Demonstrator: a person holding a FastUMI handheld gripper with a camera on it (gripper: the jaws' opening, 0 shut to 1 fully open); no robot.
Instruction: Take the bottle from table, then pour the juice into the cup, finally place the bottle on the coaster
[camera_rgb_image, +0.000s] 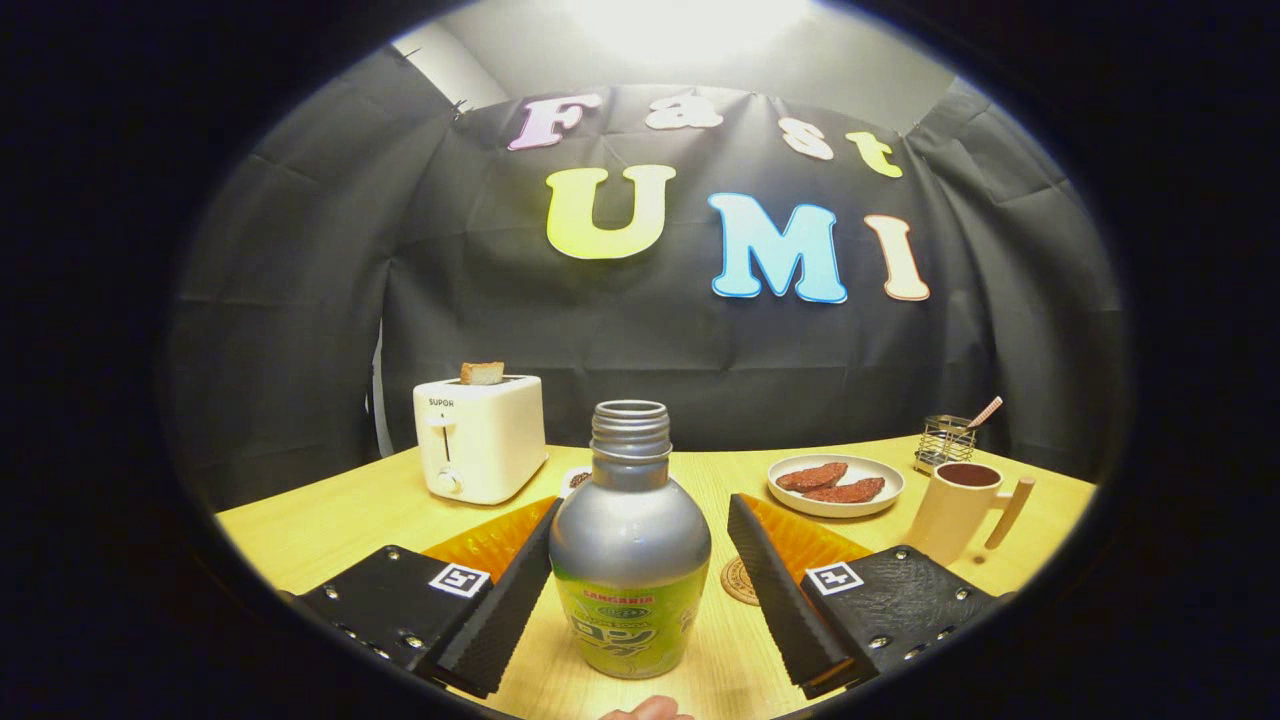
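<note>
A silver bottle (630, 560) with a green label and an uncapped neck stands upright on the wooden table (330, 525). It sits between the fingers of my gripper (642, 508). The gripper is open: the left finger lies at or very near the bottle's side, and the right finger stands a clear gap away. A round cork coaster (738, 582) lies on the table just right of the bottle, partly hidden behind the right finger. Beyond the right finger stands a beige cup (955, 510), its handle turned to the right.
A white toaster (480, 435) holding a slice of toast stands beyond the left finger. A plate (835, 505) with two brown slices lies beyond the coaster, a wire basket (945, 440) behind the cup. A person's fingertip (650, 710) shows below the bottle.
</note>
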